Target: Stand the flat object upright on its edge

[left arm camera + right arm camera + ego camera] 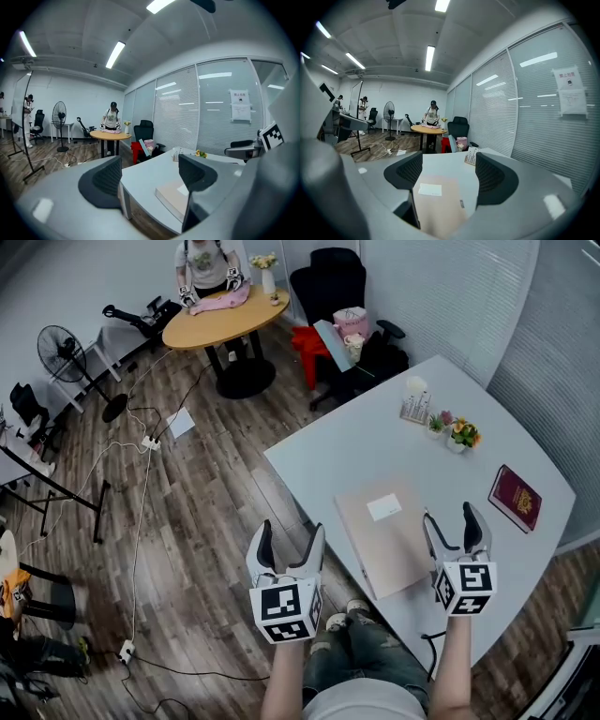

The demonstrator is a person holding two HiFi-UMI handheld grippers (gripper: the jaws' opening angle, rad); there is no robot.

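I start with the grey table [361, 451], which fills the right half of my head view; on it, close to the front edge and between my two tools, lies the flat beige book [392, 540], or a slim box, I cannot tell which; it lies on its broad face, long side running away from me.

My left gripper [292, 538] hangs off the table's corner over the wooden floor, jaws spread wide with nothing between them; its own view shows the book [174, 197] ahead and to the right, with a side face of real thickness. My right gripper [450, 521] hovers just beside the book's right long edge, jaws equally wide and empty; through the gap I see the cover [439, 206] below.

I judge it stiff and fairly light, with a smooth cover that may slide on the table; that thick edge should give it enough of a foot to stand. I would pinch one long edge near its middle, tip it up, and use the other gripper as a stop against the opposite face.

A red booklet [515, 498] lies well apart to the right; a white label [384, 508] sits on the cover's far end, not a place to grip.
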